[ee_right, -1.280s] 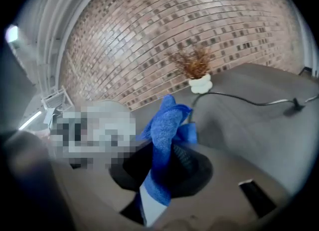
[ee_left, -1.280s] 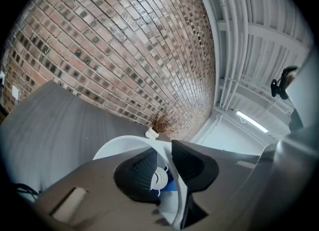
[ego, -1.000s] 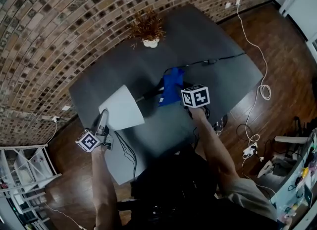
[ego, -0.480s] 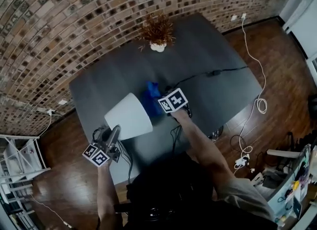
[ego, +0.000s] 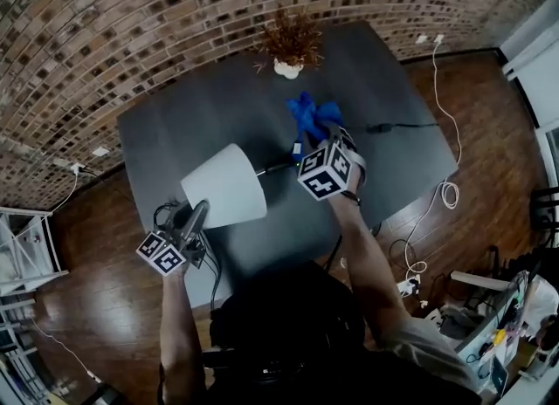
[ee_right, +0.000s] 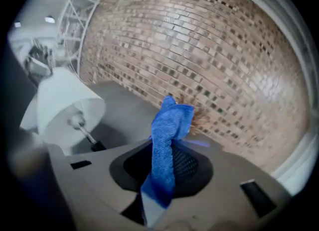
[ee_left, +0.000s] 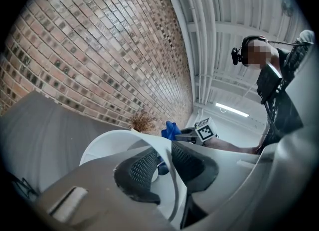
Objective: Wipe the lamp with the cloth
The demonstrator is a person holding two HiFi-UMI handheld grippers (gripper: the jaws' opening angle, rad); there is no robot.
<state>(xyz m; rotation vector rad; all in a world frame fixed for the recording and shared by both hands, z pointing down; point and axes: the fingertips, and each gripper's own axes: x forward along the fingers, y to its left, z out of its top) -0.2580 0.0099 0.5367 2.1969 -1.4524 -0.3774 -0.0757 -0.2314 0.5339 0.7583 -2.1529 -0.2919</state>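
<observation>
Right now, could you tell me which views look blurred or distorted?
Head view: sharp but dim, brick wall bowed by the lens. Left gripper view: fairly clear, lampshade bright. Right gripper view: soft throughout, cloth and lampshade smeared, dark corners.

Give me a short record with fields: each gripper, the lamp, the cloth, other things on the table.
lamp: not upright, above the dark table
left gripper: fingers shut on its shade rim
right gripper: fingers shut on blue cloth
cloth and lamp: apart
also: potted plant at the table's far edge
</observation>
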